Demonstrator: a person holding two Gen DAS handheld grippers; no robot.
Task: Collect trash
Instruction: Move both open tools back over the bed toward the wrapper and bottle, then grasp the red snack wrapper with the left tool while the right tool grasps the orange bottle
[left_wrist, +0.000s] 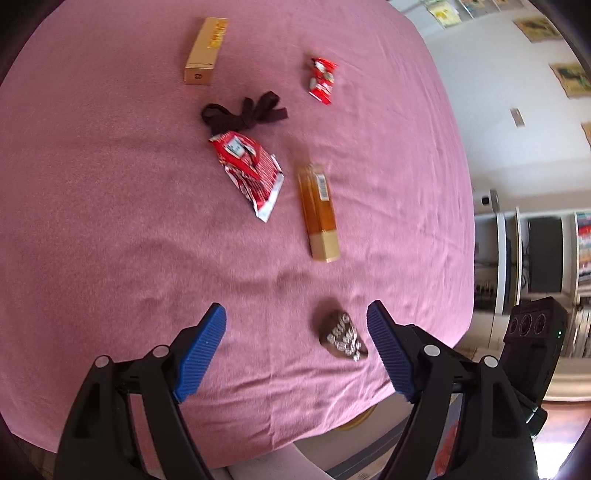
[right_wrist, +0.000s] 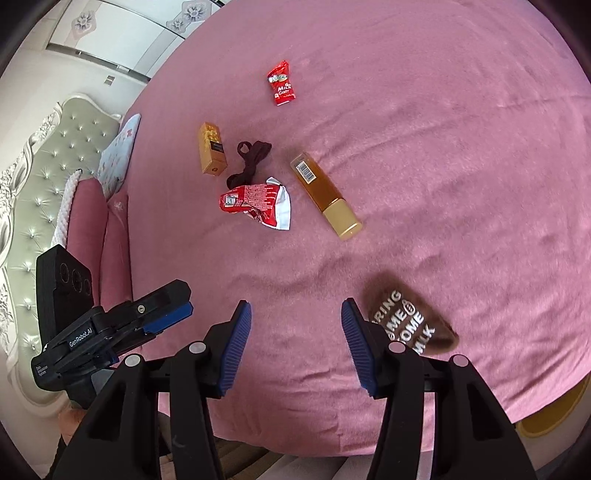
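Pink fleece bedcover (right_wrist: 424, 129) fills both views, with a tufted grey headboard (right_wrist: 33, 177) and pink pillows (right_wrist: 107, 240) at the far left of my right wrist camera. Going left to right there, I see my left tongs (right_wrist: 173, 314) poking in from the left edge, blue pads parted and holding nothing. Next lies a small gold cardboard box (right_wrist: 211, 152), then a dark maroon knotted fabric strip (right_wrist: 248, 160) just beside it. A crumpled red and white snack wrapper (right_wrist: 258, 205) touches the strip's near end. Further up the bed, well apart, sits a small red milk candy packet (right_wrist: 281, 84). Right of the crumpled wrapper lies a long amber bottle with a gold cap (right_wrist: 323, 194), on its side. Nearest me, a brown wrapper with white lettering (right_wrist: 410, 321) lies just beside the right finger of my right tongs (right_wrist: 295, 343), which hang spread and empty above the cover.

From the left wrist camera, my left tongs (left_wrist: 295, 350) are spread wide, and the brown wrapper (left_wrist: 341, 334) sits between the pads, close to the right one, not gripped. White shelving (left_wrist: 535, 251) stands against the wall at the right
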